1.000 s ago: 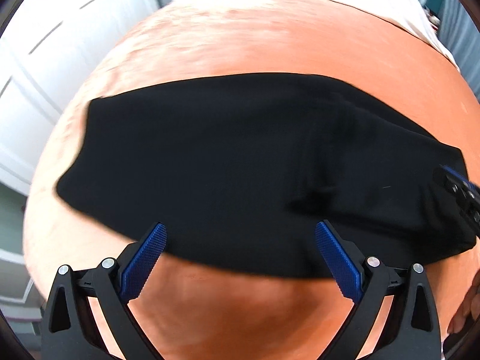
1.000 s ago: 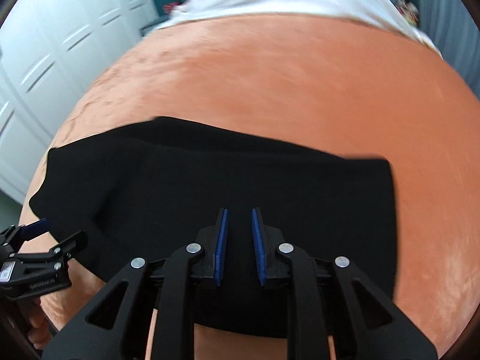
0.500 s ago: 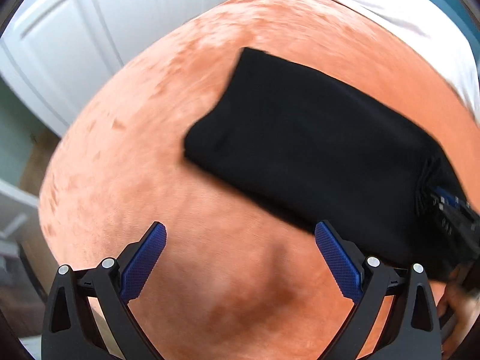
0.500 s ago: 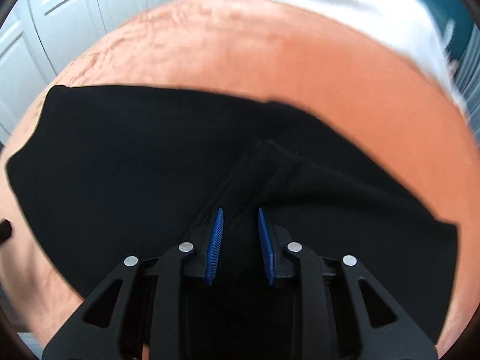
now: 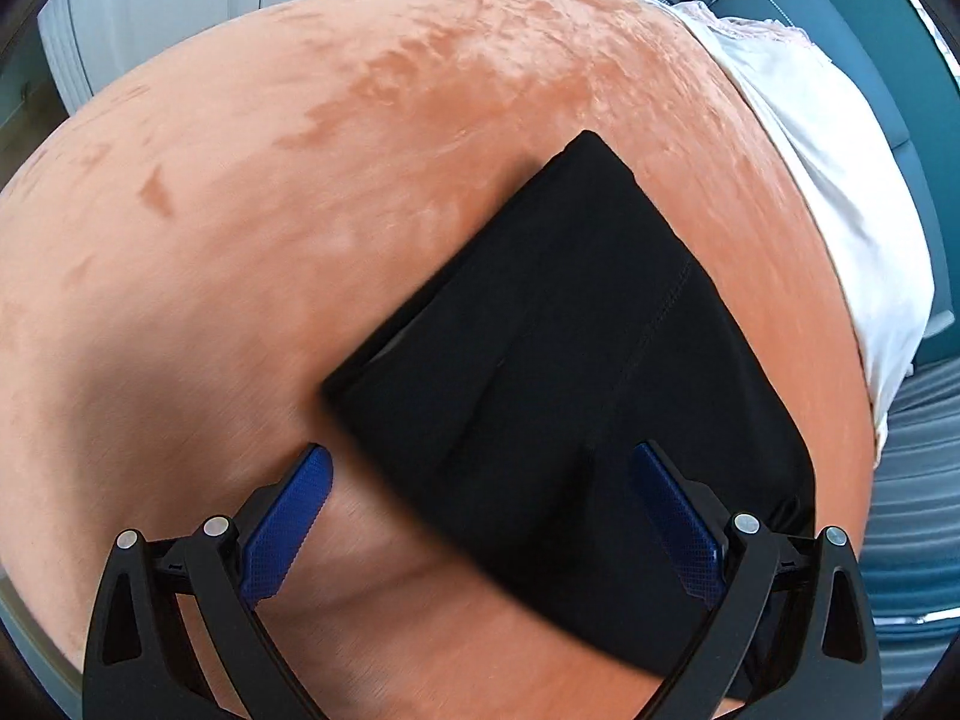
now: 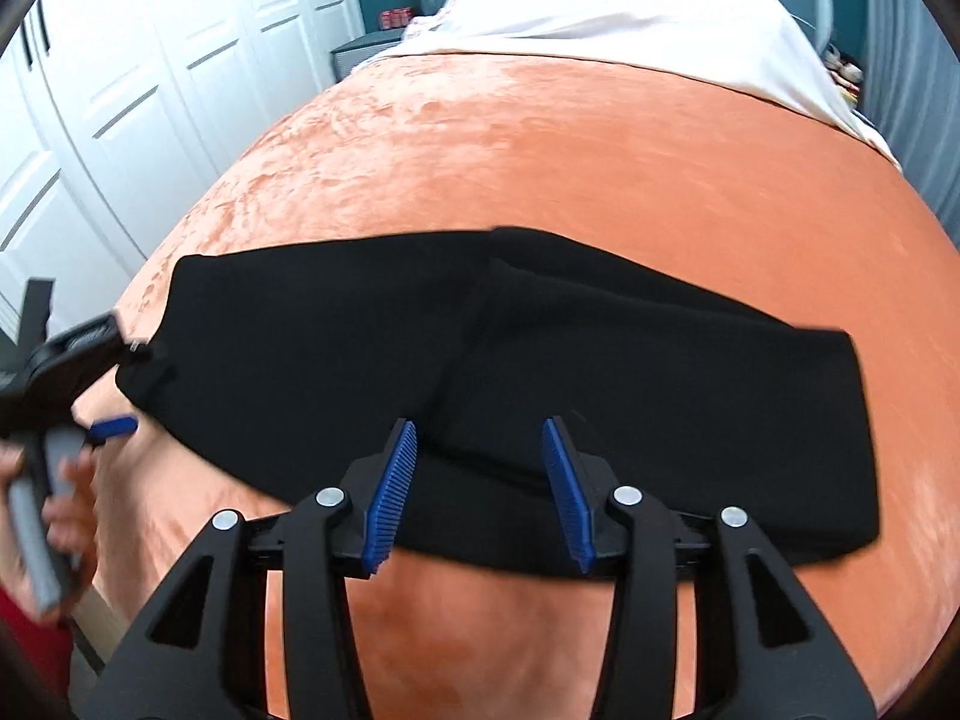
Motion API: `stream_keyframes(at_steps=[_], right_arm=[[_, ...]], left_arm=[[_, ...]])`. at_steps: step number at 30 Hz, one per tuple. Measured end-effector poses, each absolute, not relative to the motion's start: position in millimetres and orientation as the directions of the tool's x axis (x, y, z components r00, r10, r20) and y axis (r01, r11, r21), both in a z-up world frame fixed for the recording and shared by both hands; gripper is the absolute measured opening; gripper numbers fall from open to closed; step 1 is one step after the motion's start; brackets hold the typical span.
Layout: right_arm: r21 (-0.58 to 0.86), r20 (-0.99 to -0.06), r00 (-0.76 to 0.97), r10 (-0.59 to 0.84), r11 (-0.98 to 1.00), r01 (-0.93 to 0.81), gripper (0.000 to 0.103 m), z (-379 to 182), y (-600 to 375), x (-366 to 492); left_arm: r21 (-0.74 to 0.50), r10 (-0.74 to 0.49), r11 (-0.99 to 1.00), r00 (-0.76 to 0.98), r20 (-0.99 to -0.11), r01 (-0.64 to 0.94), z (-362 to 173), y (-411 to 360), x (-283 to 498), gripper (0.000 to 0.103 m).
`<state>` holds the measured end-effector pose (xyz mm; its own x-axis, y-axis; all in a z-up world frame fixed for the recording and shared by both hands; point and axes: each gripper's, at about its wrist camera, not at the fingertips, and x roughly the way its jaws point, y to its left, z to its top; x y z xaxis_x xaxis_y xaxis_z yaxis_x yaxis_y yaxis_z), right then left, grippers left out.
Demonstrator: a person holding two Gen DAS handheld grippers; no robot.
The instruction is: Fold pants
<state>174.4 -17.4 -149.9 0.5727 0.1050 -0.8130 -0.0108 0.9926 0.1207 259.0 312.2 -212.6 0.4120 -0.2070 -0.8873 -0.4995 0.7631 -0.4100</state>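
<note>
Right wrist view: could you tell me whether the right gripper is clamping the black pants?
No: the right gripper stands open above the black pants.

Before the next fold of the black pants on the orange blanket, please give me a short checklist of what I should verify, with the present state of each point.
1. Right gripper has let go: ok. Its jaws have just been opening; the blue fingers stand apart, not pressing the cloth.
2. Left gripper is open: ok. It is wide open over one end of the pants, gripping nothing.
3. Pants lie as a folded strip on the blanket: ok.
4. Layers line up: not ok. One layer's edge shows as a step across the middle.
5. Room for the next fold: ok. Bare blanket lies beyond the pants, up to the white pillow.
6. Underside flat: cannot tell.
</note>
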Motion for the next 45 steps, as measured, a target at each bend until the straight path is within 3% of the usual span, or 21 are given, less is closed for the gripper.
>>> stream_keyframes(at_steps=[2,3,5,6,10,17,20,24,25,28,30,32,33,34,36,39,42,45], right_arm=[[0.130,-0.820,0.564,0.099,0.991,0.016,0.053,-148,-31,160],[0.130,-0.819,0.566,0.089,0.991,0.031,0.058,-149,-35,157],[0.141,-0.814,0.574,0.086,0.989,0.052,0.061,-146,-47,146],[0.143,-0.812,0.579,0.077,0.987,0.070,0.061,-143,-57,138],[0.154,-0.802,0.594,0.056,0.981,0.117,0.068,-138,-89,120],[0.239,-0.791,0.609,0.056,0.945,0.224,0.070,-138,-158,94],[0.267,-0.786,0.617,0.051,0.927,0.264,0.070,-139,-187,81],[0.265,-0.785,0.619,0.027,0.918,0.295,0.070,-142,-219,65],[0.269,-0.786,0.617,0.027,0.915,0.302,0.070,-144,-225,61],[0.275,-0.795,0.606,0.023,0.904,0.327,0.070,-152,-246,53],[0.265,-0.801,0.599,0.012,0.904,0.337,0.070,-156,-255,48],[0.259,-0.802,0.598,0.010,0.907,0.331,0.071,-157,-263,45],[0.258,-0.803,0.595,0.014,0.909,0.327,0.074,-159,-265,46],[0.259,-0.805,0.593,0.020,0.911,0.320,0.077,-160,-267,48],[0.261,-0.803,0.596,0.030,0.916,0.306,0.077,-162,-271,54],[0.303,-0.784,0.615,0.080,0.915,0.267,0.077,-158,-267,69],[0.367,-0.755,0.636,0.159,0.906,0.209,0.087,-152,-256,93],[0.365,-0.760,0.622,0.189,0.916,0.167,0.088,-149,-241,122]], left_arm=[[-0.394,-0.190,0.764,0.406,-0.894,-0.511,-216,309,268,0.095],[-0.379,-0.167,0.767,0.408,-0.897,-0.517,-215,306,272,0.084],[-0.331,-0.119,0.795,0.404,-0.907,-0.508,-210,302,279,0.042],[-0.335,-0.132,0.812,0.410,-0.903,-0.478,-205,297,282,0.017],[-0.348,-0.120,0.849,0.498,-0.859,-0.397,-159,265,283,0.015],[-0.308,-0.187,0.947,0.628,-0.755,-0.088,-58,119,269,0.015],[-0.287,-0.244,0.957,0.629,-0.738,0.035,-42,53,260,0.015],[-0.271,-0.325,0.946,0.517,-0.792,0.180,-70,-44,255,0.019],[-0.240,-0.310,0.949,0.467,-0.828,0.205,-89,-68,255,0.023],[-0.160,-0.217,0.967,0.315,-0.924,0.197,-152,-108,250,0.024],[-0.170,-0.211,0.971,0.276,-0.938,0.165,-170,-107,240,0.024],[-0.209,-0.249,0.965,0.304,-0.920,0.159,-165,-95,228,0.033],[-0.221,-0.262,0.962,0.314,-0.912,0.161,-160,-89,224,0.048],[-0.227,-0.268,0.961,0.331,-0.905,0.157,-152,-84,220,0.072],[-0.226,-0.262,0.964,0.380,-0.887,0.137,-136,-70,212,0.086],[-0.190,-0.252,0.966,0.453,-0.855,0.178,-112,-60,202,0.086],[-0.040,-0.133,0.982,0.524,-0.842,0.185,-100,-51,198,0.086],[0.052,-0.033,0.988,0.535,-0.844,0.143,-101,-34,199,0.086]])
